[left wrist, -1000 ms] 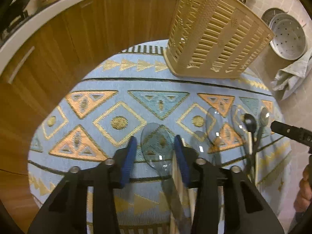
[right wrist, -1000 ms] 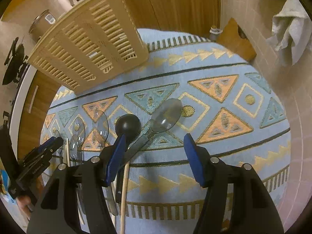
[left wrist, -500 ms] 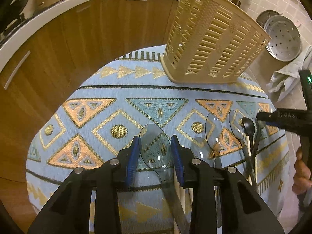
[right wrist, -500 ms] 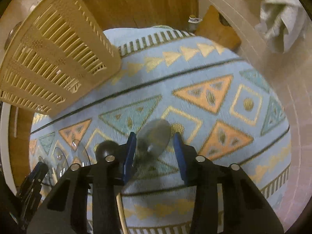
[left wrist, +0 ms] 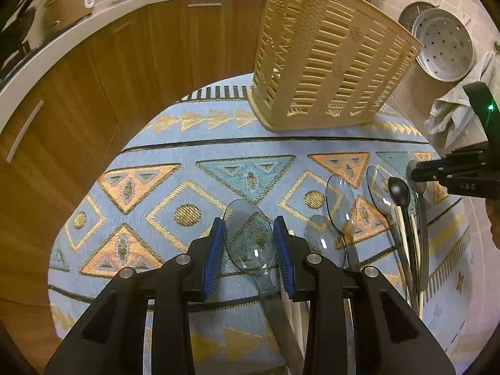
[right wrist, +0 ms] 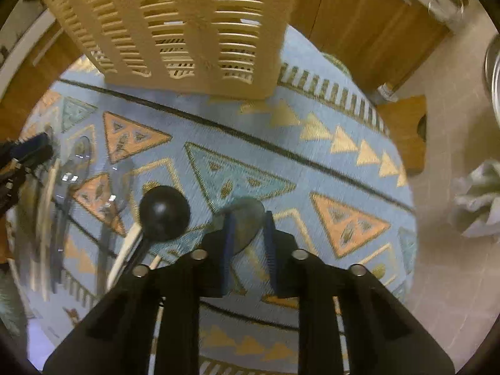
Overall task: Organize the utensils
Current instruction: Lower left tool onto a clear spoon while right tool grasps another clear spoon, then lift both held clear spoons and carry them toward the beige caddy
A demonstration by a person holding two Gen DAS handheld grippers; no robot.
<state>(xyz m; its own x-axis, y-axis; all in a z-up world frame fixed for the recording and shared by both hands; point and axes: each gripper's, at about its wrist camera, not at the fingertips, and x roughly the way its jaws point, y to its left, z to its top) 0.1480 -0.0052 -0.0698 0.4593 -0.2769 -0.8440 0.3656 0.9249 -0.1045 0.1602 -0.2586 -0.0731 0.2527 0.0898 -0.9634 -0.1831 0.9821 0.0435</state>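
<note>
Utensils are spread on a round patterned tablecloth (left wrist: 175,143), near a beige slotted basket (left wrist: 328,62) at its far edge. A clear spoon (left wrist: 250,237) is clamped at its bowl by the left gripper (left wrist: 250,243); its handle is hidden under the jaws. A grey spoon (right wrist: 247,222), blurred, is clamped by the right gripper (right wrist: 248,237). A black ladle (right wrist: 164,212) lies just left of it. The remaining spoons (left wrist: 375,200) lie at the right, their handles cut off by the table edge.
</note>
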